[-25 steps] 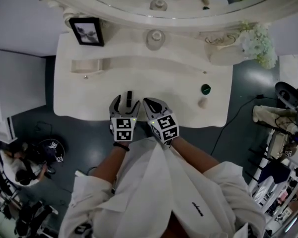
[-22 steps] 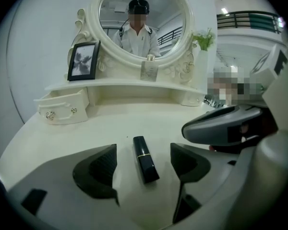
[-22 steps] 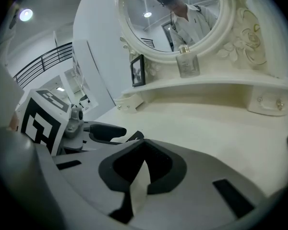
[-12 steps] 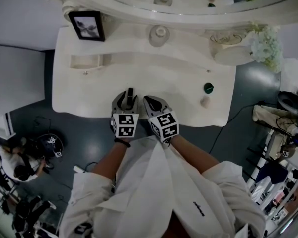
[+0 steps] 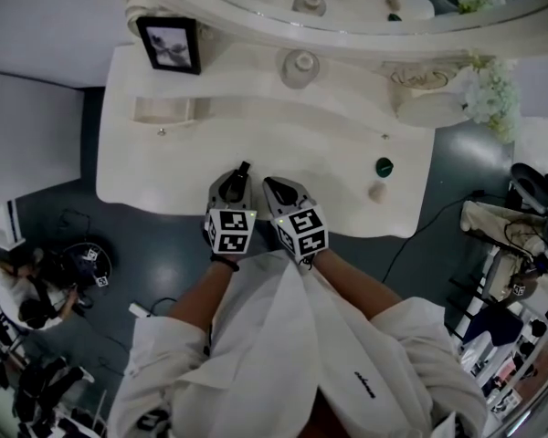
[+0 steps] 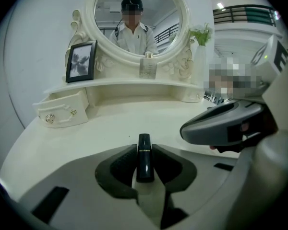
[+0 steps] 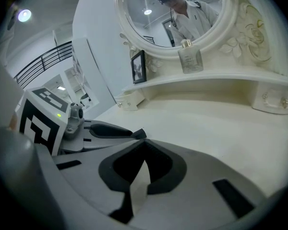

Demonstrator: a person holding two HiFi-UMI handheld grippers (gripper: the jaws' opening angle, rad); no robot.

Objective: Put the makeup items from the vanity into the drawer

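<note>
Lower centre, at the cream-white vanity's front edge: left gripper, jaws just closing, clamps a glossy black lipstick tube; right gripper clenched, empty.

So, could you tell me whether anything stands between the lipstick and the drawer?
Nothing visible: the jaws of the left gripper have just been closing on the lipstick, and only bare vanity top separates it from the drawer.

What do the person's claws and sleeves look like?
Both the left claw and the right claw have grey curved shells with black pads, each bearing a white cube with black square markers. White sleeves leave the forearms bare; a dark band circles the left wrist.
</note>
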